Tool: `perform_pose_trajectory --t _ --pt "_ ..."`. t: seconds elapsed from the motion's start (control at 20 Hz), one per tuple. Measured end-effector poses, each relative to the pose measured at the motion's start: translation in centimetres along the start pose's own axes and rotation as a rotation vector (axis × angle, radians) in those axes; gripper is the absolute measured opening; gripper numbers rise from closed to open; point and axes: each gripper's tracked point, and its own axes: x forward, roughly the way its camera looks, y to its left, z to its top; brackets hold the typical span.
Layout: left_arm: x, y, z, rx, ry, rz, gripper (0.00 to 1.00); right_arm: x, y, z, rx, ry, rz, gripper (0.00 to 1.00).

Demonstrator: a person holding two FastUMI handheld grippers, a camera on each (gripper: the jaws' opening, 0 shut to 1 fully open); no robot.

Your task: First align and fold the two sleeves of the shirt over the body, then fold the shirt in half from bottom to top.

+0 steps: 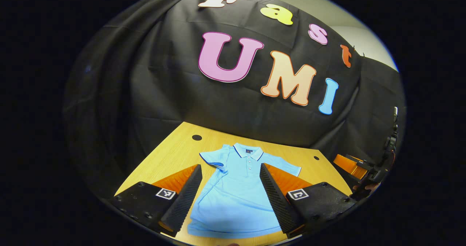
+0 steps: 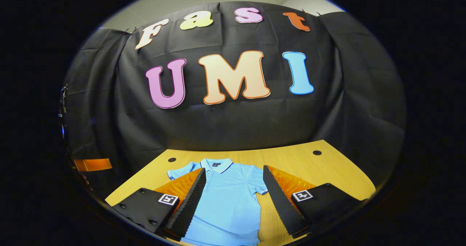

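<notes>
The light blue short-sleeved polo shirt [image 1: 236,191] with its dark-trimmed collar lies flat, front up, on the pale wooden worktop [image 1: 174,155], collar toward the booth's wall and hem toward the near edge. In the left gripper view the sleeve on the view's left is folded in over the body, showing its dark-edged cuff, while the other sleeve spreads out on the wood beside the far finger. In the right gripper view the shirt [image 2: 229,202] sits left of centre on the worktop [image 2: 320,173], with bare wood to its right. The left claw [image 1: 230,198] hangs above the shirt with its fingers wide apart, holding nothing; the body of the garment shows between them. The right claw [image 2: 235,206] is likewise spread apart and holds nothing, with the shirt's body and the sleeve on the view's right showing between its fingers. The worktop has small dark round holes near its far corners [image 2: 317,152]. Behind it hangs the wrinkled black cloth wall [image 2: 233,122], with a pale room wall above. At the right edge of the left gripper view, off the worktop, the other gripper's dark and orange body [image 1: 364,169] shows dimly.
</notes>
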Motion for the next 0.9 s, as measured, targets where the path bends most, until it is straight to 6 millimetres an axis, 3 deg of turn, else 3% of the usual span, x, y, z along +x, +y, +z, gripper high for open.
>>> perform_pose_trajectory --t 0.2,0.45,0.5,0.55,0.6,0.7,0.9 --pt "1.2 0.1 -0.1 -0.041 0.011 0.055 0.95 3.8 -2.9 -1.0 -0.029 0.04 -0.006 0.98" --pt "1.8 0.6 0.9 -0.046 -0.029 0.151 0.95 10.3 -6.5 -4.0 -0.046 0.139 0.001 0.98" --pt "2.1 0.8 0.9 -0.037 -0.027 0.168 0.95 11.8 -7.2 -4.7 -0.047 0.154 -0.001 0.93" --pt "2.3 0.8 0.9 -0.03 -0.023 0.185 0.95 13.1 -7.8 -5.4 -0.048 0.171 -0.005 0.98" --pt "2.7 0.7 0.9 -0.027 -0.018 0.197 0.95 14.3 -8.7 -6.3 -0.046 0.191 -0.009 0.93" --pt "3.0 0.4 0.7 -0.026 -0.007 0.209 0.95 16.8 -9.9 -8.1 -0.032 0.235 -0.017 0.98" --pt "2.5 1.0 -0.4 -0.017 0.015 0.262 0.95 21.5 -12.2 -13.1 0.009 0.359 -0.044 0.94"
